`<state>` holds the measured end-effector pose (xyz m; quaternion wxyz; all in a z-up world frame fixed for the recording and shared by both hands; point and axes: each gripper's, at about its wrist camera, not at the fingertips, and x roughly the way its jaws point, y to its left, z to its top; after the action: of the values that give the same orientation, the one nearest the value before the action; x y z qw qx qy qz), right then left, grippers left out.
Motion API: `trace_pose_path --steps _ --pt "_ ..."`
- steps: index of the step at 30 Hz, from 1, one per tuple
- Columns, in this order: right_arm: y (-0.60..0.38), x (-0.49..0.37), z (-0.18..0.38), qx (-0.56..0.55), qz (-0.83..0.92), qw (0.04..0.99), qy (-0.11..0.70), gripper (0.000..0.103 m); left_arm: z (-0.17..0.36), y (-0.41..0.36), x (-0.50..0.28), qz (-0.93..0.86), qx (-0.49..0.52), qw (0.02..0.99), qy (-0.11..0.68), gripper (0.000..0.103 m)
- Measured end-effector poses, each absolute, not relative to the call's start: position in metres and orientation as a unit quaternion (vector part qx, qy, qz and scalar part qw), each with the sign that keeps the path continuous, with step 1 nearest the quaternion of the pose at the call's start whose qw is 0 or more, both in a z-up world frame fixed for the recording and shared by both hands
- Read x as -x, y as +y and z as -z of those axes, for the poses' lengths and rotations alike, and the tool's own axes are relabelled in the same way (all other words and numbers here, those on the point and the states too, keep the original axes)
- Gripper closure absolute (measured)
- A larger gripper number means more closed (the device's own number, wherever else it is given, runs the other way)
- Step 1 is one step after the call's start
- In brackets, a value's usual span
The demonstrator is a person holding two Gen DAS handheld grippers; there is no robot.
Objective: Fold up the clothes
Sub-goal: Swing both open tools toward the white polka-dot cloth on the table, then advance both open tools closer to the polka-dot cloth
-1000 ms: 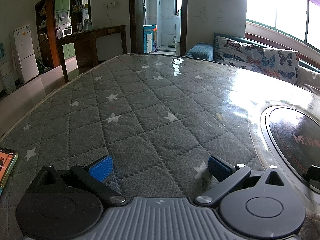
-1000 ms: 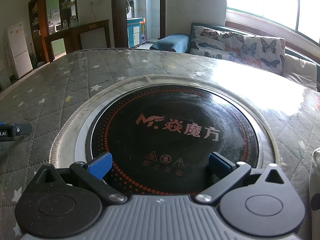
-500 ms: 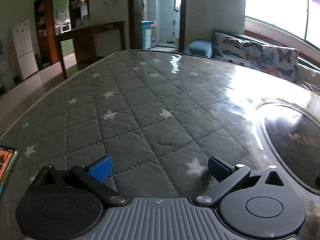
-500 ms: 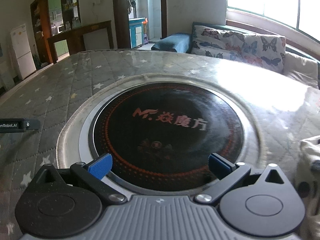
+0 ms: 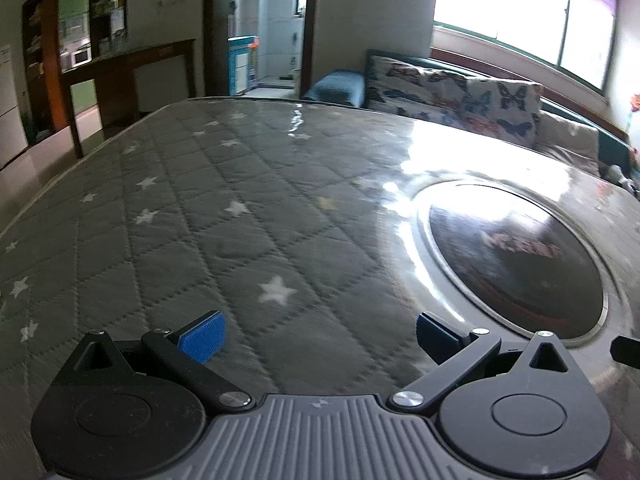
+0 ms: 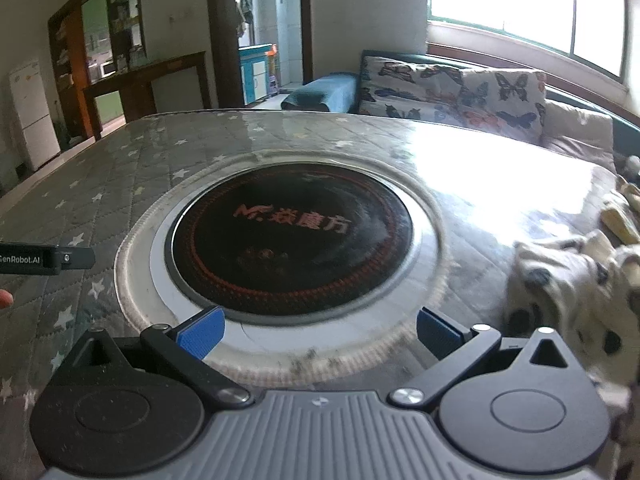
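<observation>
A cream garment with dark spots [image 6: 576,280] lies crumpled on the table at the far right of the right wrist view. My right gripper [image 6: 318,330] is open and empty, above the near rim of the round black hotplate [image 6: 292,236], to the left of the garment and apart from it. My left gripper [image 5: 318,334] is open and empty over the grey quilted star-pattern table cover [image 5: 200,216]. The left gripper's body shows at the left edge of the right wrist view [image 6: 44,258]. The garment is not in the left wrist view.
The hotplate also shows at the right of the left wrist view [image 5: 516,260]. A butterfly-print sofa [image 6: 460,92] stands behind the table under bright windows. A dark wooden counter [image 6: 148,80] and a white fridge [image 6: 32,112] stand at the far left.
Both grippers have risen and drawn back, so more of the table shows. The right view has swung right and the spotted garment has come into view. Both stay open.
</observation>
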<state>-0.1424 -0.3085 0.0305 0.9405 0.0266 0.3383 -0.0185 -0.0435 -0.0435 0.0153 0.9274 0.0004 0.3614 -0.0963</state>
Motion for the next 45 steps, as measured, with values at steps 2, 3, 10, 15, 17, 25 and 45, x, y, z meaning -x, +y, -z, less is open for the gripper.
trace_pose_path --steps 2,3,10,15,17,25,45 --pt "-0.311 0.151 -0.032 -0.030 0.023 0.941 0.337 0.000 -0.016 -0.049 0.050 0.107 0.001 0.925 0.365 0.000" --pt "-0.312 0.156 -0.032 -0.030 0.025 0.941 0.336 0.000 -0.017 -0.051 0.053 0.112 0.001 0.923 0.367 0.000" --pt "-0.314 0.183 -0.034 -0.032 0.041 0.941 0.333 0.000 -0.020 -0.075 0.078 0.146 -0.017 0.918 0.368 0.000" --pt "-0.315 0.202 -0.034 -0.030 0.061 0.941 0.332 0.000 -0.024 -0.088 0.093 0.166 -0.029 0.915 0.366 0.000" --pt "-0.315 0.208 -0.033 -0.029 0.071 0.940 0.333 0.000 -0.024 -0.094 0.098 0.173 -0.035 0.914 0.365 0.000" --pt "-0.322 0.236 -0.027 -0.048 0.095 0.936 0.337 0.000 -0.021 -0.122 0.116 0.203 -0.065 0.906 0.366 0.000" --pt "-0.345 0.298 -0.020 -0.077 0.156 0.925 0.339 0.000 -0.021 -0.179 0.151 0.285 -0.108 0.878 0.369 0.000"
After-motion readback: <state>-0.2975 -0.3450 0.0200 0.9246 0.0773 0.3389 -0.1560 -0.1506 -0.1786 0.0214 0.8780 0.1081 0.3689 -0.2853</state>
